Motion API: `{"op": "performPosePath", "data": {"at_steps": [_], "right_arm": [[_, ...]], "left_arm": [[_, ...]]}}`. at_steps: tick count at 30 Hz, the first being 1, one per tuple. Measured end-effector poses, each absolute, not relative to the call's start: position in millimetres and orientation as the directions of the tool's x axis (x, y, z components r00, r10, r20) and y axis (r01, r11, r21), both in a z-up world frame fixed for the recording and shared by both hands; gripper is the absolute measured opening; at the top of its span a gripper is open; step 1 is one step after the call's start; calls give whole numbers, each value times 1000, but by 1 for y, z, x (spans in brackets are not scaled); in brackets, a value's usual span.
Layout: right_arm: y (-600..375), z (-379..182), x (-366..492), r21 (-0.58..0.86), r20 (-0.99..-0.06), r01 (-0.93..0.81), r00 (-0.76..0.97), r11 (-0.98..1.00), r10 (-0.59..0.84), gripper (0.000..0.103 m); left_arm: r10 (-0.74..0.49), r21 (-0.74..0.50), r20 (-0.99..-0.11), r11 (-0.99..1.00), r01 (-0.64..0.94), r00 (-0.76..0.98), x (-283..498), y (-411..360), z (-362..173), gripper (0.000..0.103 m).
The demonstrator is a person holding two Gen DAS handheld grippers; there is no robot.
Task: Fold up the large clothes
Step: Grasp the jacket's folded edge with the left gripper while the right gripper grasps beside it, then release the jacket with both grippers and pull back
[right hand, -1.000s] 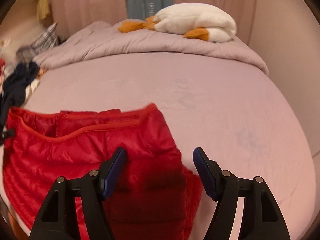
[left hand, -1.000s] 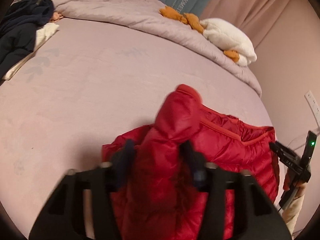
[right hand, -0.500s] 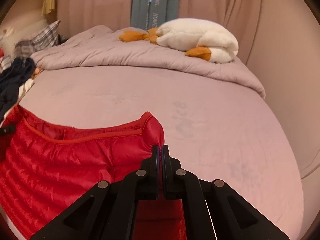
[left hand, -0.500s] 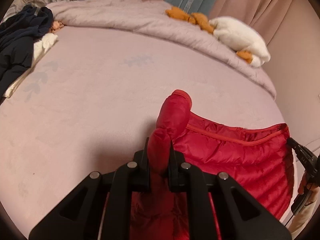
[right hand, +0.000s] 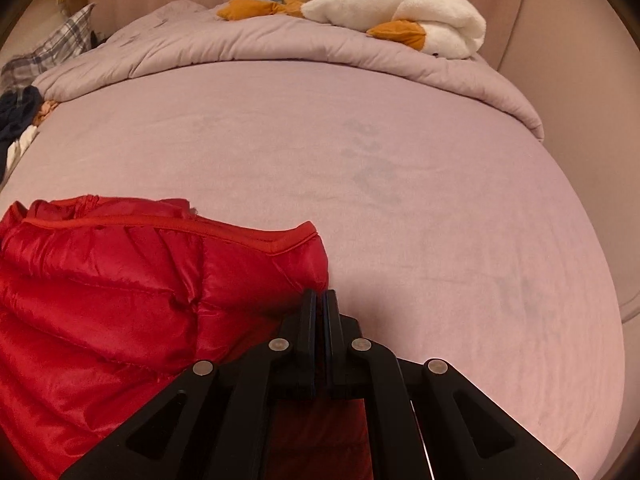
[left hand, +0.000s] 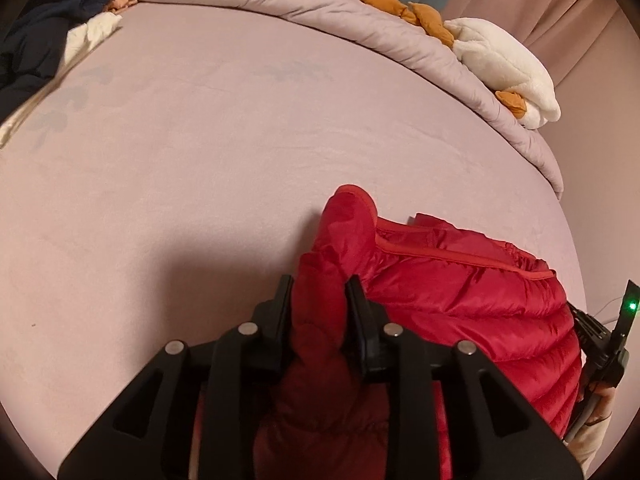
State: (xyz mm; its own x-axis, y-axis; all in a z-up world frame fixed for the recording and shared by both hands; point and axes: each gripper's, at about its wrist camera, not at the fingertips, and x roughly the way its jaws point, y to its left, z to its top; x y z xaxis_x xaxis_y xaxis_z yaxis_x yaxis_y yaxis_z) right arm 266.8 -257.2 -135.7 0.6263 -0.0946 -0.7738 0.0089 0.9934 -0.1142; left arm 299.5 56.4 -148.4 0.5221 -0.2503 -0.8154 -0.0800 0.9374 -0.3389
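Observation:
A red puffer jacket point(left hand: 460, 304) lies at the near edge of the pink bed point(left hand: 240, 140). My left gripper point(left hand: 320, 292) is shut on its left corner, with red fabric bunched between the fingers and poking up past them. In the right wrist view the jacket point(right hand: 120, 280) spreads to the left, and my right gripper point(right hand: 319, 300) is shut tight on its right corner, the fingers almost touching. The right gripper also shows at the right edge of the left wrist view point(left hand: 600, 344).
A rumpled grey-pink duvet point(right hand: 280, 44) lies along the far side of the bed, with a white and orange plush toy point(right hand: 400, 12) on it. Dark and white clothes point(left hand: 44, 40) are piled at the far left. Curtains and a wall stand behind.
Both grippers were open around the jacket's corners one second ago and have closed on them. The jacket's edge has since been pulled a little farther onto the bed.

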Motion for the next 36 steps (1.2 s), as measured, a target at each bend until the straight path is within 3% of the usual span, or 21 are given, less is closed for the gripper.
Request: {"op": "performPosePath", "data": {"at_steps": [2, 6, 10, 15, 18, 22, 29, 36], "right_arm": [[-259, -128, 260, -119, -762, 34, 638, 992, -113, 2], [-266, -106, 242, -83, -739, 54, 667, 995, -98, 7], [-266, -76, 211, -64, -676, 56, 732, 996, -85, 53], [-257, -33, 156, -47, -567, 46, 821, 998, -64, 74], [-249, -17, 123, -35, -511, 26, 858, 999, -40, 80], [-243, -6, 94, -2, -457, -1, 889, 1000, 0, 97], [-241, -12, 47, 47, -410, -13, 911, 999, 32, 102], [-253, -44, 31, 122, -474, 22, 879, 992, 39, 102]], "left_arm": [[-240, -327, -809, 942, -73, 537, 290, 56, -137, 32], [-222, -309, -784, 950, -54, 580, 266, 58, -111, 57], [-207, -296, -731, 955, -29, 650, 230, 60, -75, 79], [-230, -307, -654, 951, 25, 721, 183, 57, -37, 96], [-215, -281, -629, 959, 39, 747, 156, 50, -24, 101], [-207, -249, -606, 966, 64, 768, 124, 43, -17, 103], [-220, -316, -606, 948, 22, 765, 83, 47, -36, 103], [-207, -338, -668, 940, -43, 715, 77, 48, -72, 103]]}}
